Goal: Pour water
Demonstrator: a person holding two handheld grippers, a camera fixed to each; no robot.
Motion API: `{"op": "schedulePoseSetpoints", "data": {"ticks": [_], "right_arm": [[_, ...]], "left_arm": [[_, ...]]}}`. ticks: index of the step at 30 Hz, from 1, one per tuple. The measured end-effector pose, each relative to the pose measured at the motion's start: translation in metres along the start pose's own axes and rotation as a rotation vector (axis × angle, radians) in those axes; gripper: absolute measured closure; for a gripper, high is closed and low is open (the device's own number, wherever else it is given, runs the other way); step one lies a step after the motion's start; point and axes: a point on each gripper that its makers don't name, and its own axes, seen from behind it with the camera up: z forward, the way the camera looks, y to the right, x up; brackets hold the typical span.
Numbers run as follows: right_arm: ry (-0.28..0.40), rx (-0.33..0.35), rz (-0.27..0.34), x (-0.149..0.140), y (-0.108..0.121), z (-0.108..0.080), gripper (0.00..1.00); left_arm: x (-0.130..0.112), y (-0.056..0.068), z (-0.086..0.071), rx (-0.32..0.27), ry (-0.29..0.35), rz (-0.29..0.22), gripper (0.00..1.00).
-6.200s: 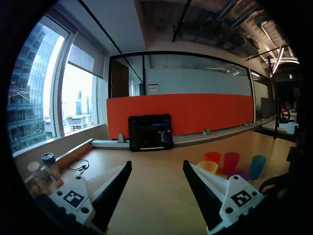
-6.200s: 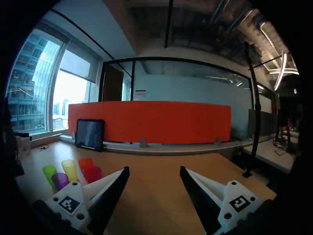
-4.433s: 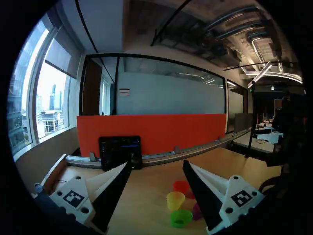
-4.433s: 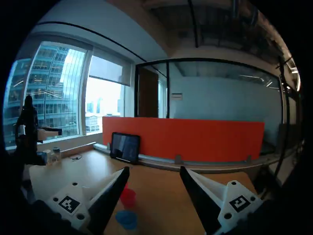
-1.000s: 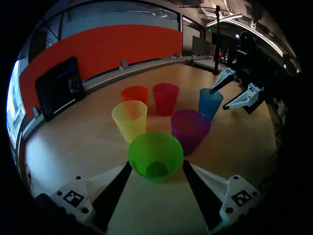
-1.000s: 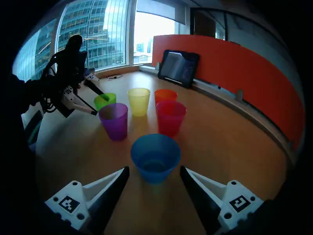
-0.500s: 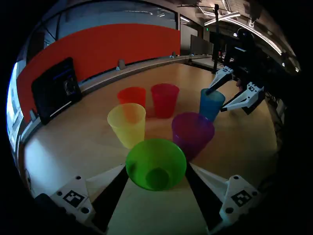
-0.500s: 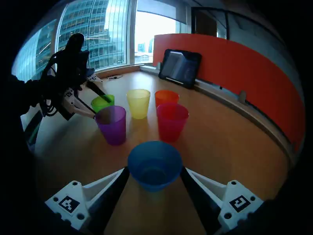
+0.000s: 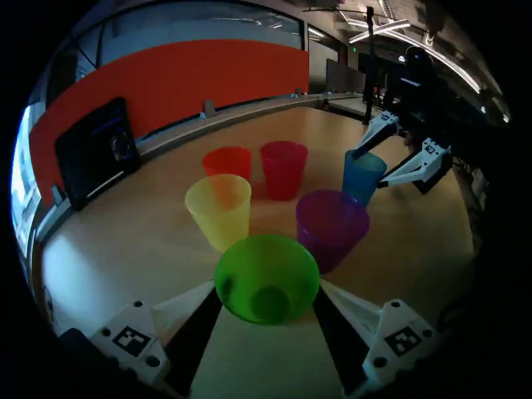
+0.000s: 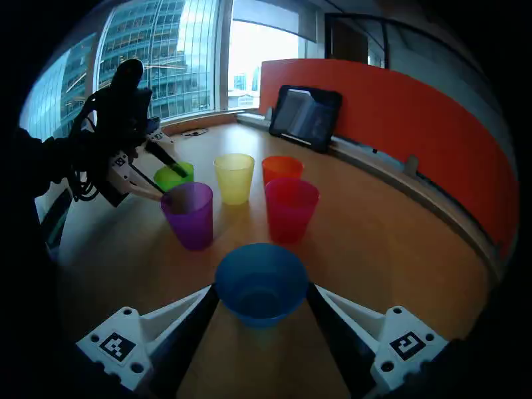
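Left gripper (image 9: 266, 287) of mine sits low over the wooden table (image 9: 120, 233) with the green cup (image 9: 266, 279) between its two fingers. Both fingers lie against the cup's sides, but the rim hides their tips, so I cannot tell whether they press on it. My right gripper (image 10: 261, 287) has its fingers spread wide, with the blue cup (image 10: 261, 282) standing between them and its rim reaching both inner edges.

The two cups belong to a loose cluster of six on the table. Between the green and blue ones stands the purple cup (image 9: 331, 223), with the yellow cup (image 9: 219, 209) beside it. Behind those, the orange cup (image 9: 227, 163) and the red cup (image 9: 284, 166) stand close together. All six are upright. I cannot tell whether the green or the blue one holds water.

A dark tablet (image 9: 96, 153) leans at the table's far edge against a long orange partition (image 9: 186, 73), with glass walling above it. Tall windows (image 10: 166, 60) run along one side, looking out on high-rise buildings. Strip lights (image 9: 399, 43) glow on the dim ceiling at the other end of the room.
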Motion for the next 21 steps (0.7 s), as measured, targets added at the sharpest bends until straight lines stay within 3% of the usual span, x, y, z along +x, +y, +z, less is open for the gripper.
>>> {"op": "schedulePoseSetpoints", "data": {"ticks": [21], "right_arm": [[0.010,-0.033,-0.009,0.002,-0.001,0.002,0.07]], "left_arm": [[0.018,0.001,-0.027,0.029,0.067,-0.019,0.14]]}}
